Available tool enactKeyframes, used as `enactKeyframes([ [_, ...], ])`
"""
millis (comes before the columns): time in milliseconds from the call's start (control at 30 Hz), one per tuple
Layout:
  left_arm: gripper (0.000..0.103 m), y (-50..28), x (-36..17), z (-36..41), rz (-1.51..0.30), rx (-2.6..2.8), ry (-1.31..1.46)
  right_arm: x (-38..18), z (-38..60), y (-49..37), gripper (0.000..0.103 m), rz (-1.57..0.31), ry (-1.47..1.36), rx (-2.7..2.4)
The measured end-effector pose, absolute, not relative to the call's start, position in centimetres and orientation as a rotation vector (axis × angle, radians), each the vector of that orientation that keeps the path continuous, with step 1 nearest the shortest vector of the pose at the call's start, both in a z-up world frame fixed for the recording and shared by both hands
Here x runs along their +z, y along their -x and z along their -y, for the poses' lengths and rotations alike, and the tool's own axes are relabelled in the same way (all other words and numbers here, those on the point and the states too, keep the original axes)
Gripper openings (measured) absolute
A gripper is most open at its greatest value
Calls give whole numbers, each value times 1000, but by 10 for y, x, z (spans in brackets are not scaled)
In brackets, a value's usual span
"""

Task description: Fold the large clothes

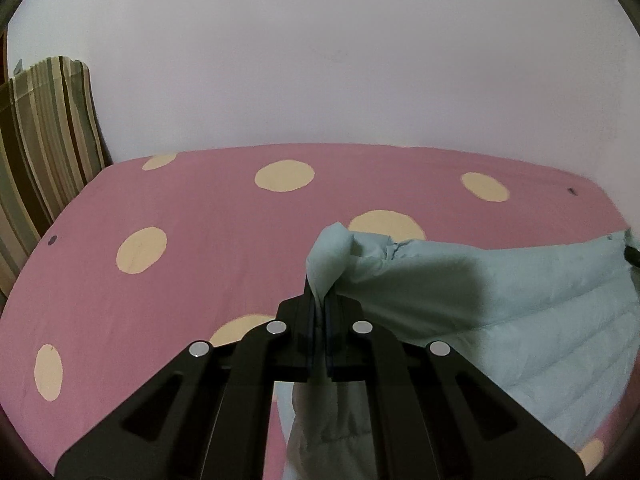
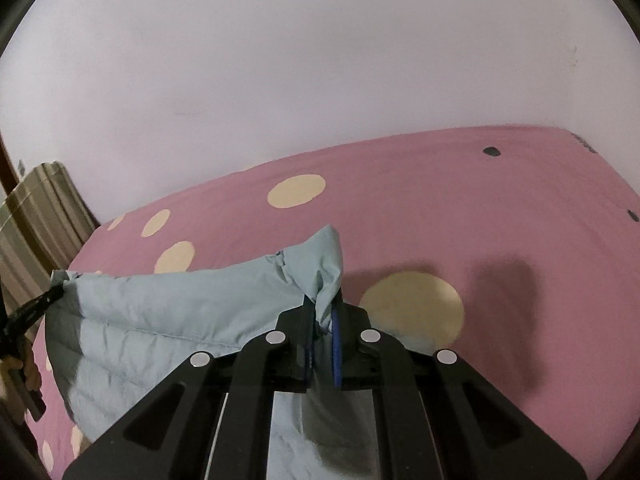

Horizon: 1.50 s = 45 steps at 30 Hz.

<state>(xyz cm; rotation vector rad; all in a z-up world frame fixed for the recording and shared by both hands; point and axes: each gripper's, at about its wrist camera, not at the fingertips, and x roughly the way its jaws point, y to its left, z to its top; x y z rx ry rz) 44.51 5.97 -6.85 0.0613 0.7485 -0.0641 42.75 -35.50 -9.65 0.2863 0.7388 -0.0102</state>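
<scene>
- We've both grippers, left [image 1: 320, 300] & right [image 2: 323, 308], jaws pinched on pale-blue jacket [image 1: 500, 288] corners.
- Its long edge spans between jaws, above bed [image 1: 200, 216]; prob. the hem.
- Neither hand nearer.

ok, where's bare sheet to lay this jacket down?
Free: the pink dotted bedsheet from the left gripper out to the wall and striped cushion; also right of the right gripper. Crowded: between the grippers, under the hanging light-blue quilted jacket.
</scene>
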Motion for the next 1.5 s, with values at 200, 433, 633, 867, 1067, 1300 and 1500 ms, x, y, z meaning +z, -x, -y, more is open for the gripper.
enactKeyframes([
  [200,3,-485,-113,-46,-828,11,-132,-134,352,-472,6,-833,-269,-34],
  [433,3,-500,-161,-46,-899,41,-149,-187,353,-494,6,-939,-258,-60],
  [633,3,-510,-189,-45,-948,49,-157,-210,350,-499,6,-971,-242,-69],
  [867,4,-511,-201,-48,-910,55,-118,-217,346,-495,6,-923,-210,-85],
  [1067,4,-511,-204,-49,-899,58,-113,-218,346,-494,6,-904,-215,-87],
  [1300,33,-507,-175,-48,-927,106,-154,-200,343,-494,27,-932,-208,-93],
  [1500,41,-468,-125,-41,-859,27,1,-152,316,-465,52,-831,-192,-113],
])
